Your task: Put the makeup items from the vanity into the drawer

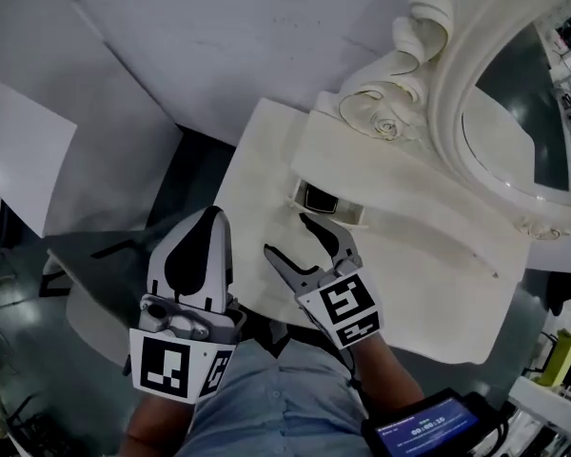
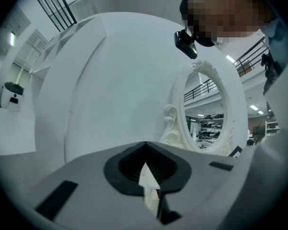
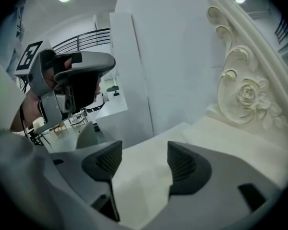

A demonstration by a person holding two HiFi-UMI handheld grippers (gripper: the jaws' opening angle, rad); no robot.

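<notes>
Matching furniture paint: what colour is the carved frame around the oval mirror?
The carved mirror frame is cream white, clearest in the head view.

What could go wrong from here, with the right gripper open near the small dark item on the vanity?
The right gripper stands open and empty just short of the small dark item, which sits close against a raised ledge; a jaw may shove it rather than straddle it. The shut left gripper hangs beside the vanity edge and could knock it.

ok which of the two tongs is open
The right tongs: jaws apart above the vanity top, nothing between them. The left tongs have their jaws together.
</notes>
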